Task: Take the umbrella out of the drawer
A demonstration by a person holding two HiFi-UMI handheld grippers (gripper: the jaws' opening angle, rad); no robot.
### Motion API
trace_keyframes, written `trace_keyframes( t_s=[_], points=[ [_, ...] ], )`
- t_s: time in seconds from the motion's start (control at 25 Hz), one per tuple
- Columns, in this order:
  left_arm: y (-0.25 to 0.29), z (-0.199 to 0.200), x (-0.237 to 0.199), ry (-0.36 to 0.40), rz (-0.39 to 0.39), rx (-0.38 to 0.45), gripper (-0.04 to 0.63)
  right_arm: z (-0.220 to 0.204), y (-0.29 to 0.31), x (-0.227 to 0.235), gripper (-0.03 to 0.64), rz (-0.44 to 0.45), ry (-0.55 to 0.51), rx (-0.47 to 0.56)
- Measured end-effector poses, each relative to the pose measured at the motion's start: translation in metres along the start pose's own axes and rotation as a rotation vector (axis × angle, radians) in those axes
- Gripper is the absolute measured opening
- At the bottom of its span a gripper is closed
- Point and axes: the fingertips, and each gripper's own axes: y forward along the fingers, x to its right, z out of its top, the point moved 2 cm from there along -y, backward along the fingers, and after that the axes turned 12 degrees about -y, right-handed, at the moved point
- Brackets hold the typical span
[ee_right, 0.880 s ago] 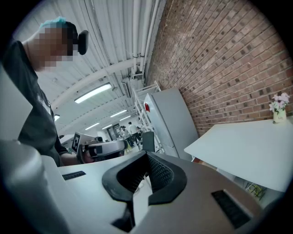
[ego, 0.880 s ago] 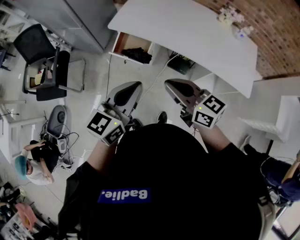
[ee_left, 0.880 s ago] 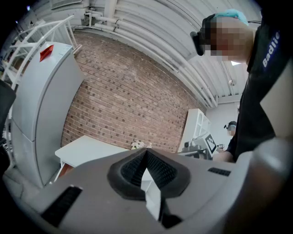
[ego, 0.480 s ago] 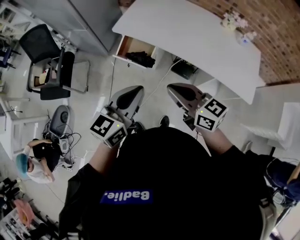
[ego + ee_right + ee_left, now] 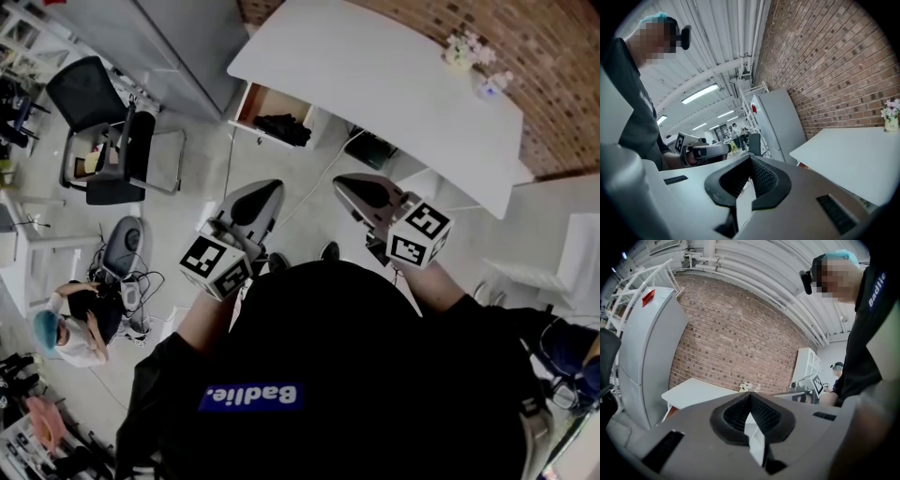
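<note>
The left gripper point(image 5: 750, 394) holds its fingers point(image 5: 762, 414) pressed together, empty, facing a white table point(image 5: 691, 392) and brick wall point(image 5: 736, 343).

Ahead of my left gripper point(image 5: 262, 190), jaws closed, bare floor point(image 5: 202, 159) runs open right up to the drawer point(image 5: 262, 98). The drawer stands out from under the table point(image 5: 375, 75), open from above, its far end tucked beneath the table's edge. Off to the left of those jaws a black chair point(image 5: 112, 141) and a grey cabinet point(image 5: 178, 47) stand well apart from that path. Ahead of my right gripper point(image 5: 349, 185), jaws also closed, the table top and a dark box point(image 5: 370, 150) under it bar the way. The gap between both grippers is free.
</note>
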Motion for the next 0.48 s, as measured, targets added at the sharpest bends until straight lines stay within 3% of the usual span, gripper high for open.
trace_keyframes(
  t_s=[0.12,0.48],
  points=[
    [0.008,-0.003,-0.003,-0.016,0.027,0.008,-0.003,0.001,-0.004,0.008,0.029,0.005,-0.01,0.003],
    [0.029,0.0,-0.009,0.031,0.113,0.022,-0.003,0.003,-0.012,0.023,0.029,0.055,-0.034,0.01]
  ],
)
